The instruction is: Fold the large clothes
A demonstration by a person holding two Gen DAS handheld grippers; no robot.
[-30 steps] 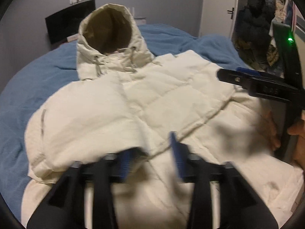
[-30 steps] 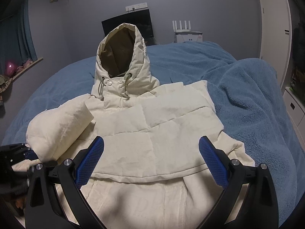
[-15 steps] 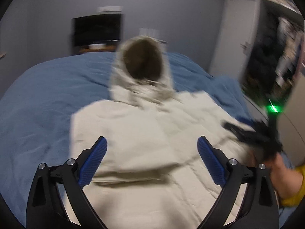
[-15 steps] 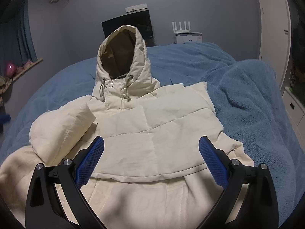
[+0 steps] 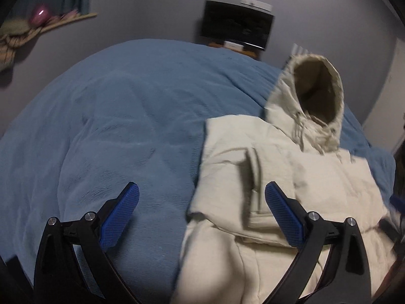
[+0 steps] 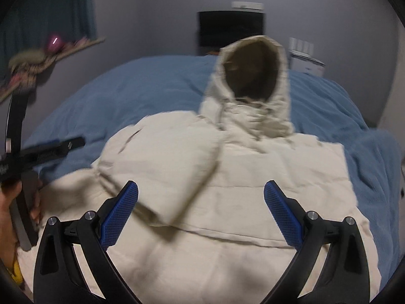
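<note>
On the bed (image 6: 157,81), a cream coat (image 6: 253,177) lay front-up on a blue fleece blanket (image 5: 121,116), its hem toward the grippers and its hood (image 6: 255,76) toward the far wall. The hood stood upright as the only hollow form in view: a stiff oval opening with a darker olive lining, nothing visible inside it. Drawcords hung at its throat. The coat's shell was matte and quilted in broad horizontal panels, puffy at the edges. One sleeve (image 6: 162,167) was folded across the chest, its cuff end lying near the middle; a flat seam or flap ran across below it.

The left gripper (image 5: 202,212) had just been opening; its jaws stood wide with nothing between them, one blue ribbed pad (image 5: 119,215) over bare blanket, the other over the coat's edge. The right gripper (image 6: 201,211) was likewise spread wide and held nothing, poised above the coat's lower front. Black arched frames carried the pads. From the right wrist view, the left gripper appeared at the coat's side, gripped by a hand (image 6: 10,202).

A dark screen (image 5: 236,26) stood against the grey wall behind the bed.
</note>
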